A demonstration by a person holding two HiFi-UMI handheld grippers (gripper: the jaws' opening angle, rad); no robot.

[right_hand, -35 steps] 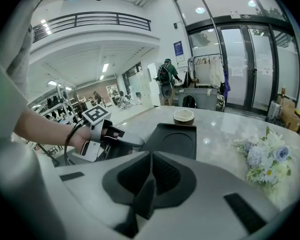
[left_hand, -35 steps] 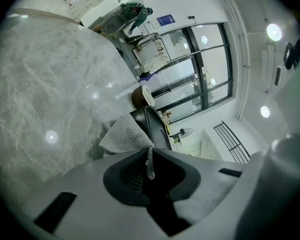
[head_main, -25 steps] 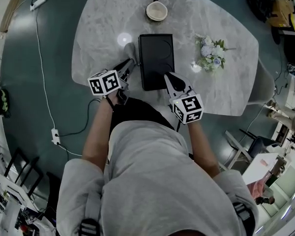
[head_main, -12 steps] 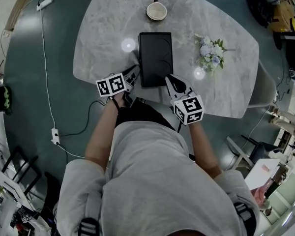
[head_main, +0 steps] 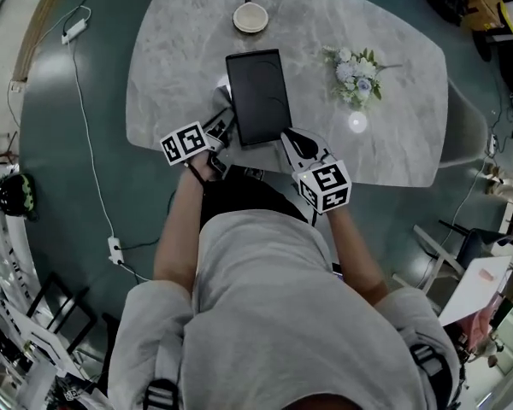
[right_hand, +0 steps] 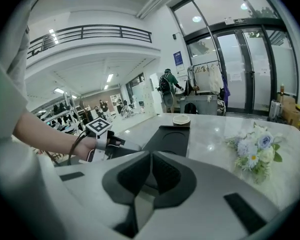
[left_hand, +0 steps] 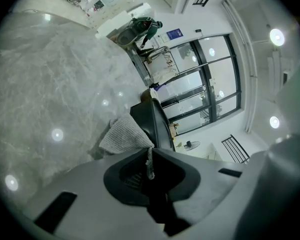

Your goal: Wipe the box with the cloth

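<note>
Marble table (head_main: 167,58), cloth (left_hand: 122,136) between left fingers (left_hand: 124,178)

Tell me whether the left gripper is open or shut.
Shut: the left gripper pinches the cloth edge between closed jaws.

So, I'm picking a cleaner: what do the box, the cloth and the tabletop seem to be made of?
Box: smooth black, moulded rings on top, perhaps plastic.
Cloth: grey knit or woven fabric, mesh texture shows.
Tabletop: polished marble or marble-look, grey veins, lamp reflections.
</note>
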